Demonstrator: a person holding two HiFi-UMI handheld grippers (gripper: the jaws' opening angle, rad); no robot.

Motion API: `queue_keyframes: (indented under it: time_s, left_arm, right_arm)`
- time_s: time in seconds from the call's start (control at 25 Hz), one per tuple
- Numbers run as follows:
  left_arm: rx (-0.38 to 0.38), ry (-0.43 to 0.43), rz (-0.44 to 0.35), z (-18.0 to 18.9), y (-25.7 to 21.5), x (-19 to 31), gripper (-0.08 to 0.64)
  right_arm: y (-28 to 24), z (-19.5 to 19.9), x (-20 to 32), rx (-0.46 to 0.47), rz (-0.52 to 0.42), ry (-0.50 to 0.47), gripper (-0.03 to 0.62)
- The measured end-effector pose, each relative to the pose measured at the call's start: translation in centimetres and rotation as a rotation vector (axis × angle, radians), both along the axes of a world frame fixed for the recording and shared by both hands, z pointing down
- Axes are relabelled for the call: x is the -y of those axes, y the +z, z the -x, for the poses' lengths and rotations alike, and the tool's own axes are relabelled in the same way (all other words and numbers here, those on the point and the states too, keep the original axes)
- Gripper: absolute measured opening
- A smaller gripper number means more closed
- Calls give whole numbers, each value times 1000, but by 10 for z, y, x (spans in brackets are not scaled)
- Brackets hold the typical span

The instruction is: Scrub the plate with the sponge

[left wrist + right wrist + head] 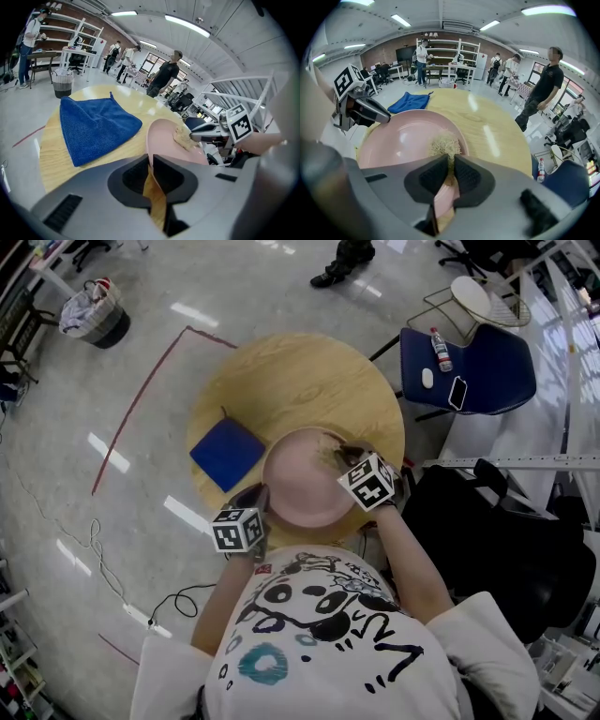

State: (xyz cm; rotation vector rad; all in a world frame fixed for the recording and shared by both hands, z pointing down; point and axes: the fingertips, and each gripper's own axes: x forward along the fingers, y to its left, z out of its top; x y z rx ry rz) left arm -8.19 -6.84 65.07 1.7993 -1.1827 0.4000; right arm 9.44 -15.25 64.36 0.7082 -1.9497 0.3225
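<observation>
Scrubbing appears under way. The left gripper pinches the rim of the pink plate on the round worktop. The right gripper clamps the fibrous sponge against the plate's inner face. How much scrubbing remains cannot be judged.

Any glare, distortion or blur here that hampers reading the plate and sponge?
Head view: sharp, fisheye-bent; ceiling lights streak the glossy grey floor, not the round pink plate. Left gripper view: heavy barrel distortion, black corners, right edge soft. Right gripper view: same distortion; tan fibrous sponge crisp, light streaks on the round wooden table.
</observation>
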Motion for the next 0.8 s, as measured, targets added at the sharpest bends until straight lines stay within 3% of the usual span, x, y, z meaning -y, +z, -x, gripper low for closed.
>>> queue_keyframes:
  time_s: [0.8]
  left_arm:
    - [-12, -46, 2, -4, 1, 4, 32]
  right_arm:
    - [1, -25, -70, 30, 106, 14, 54]
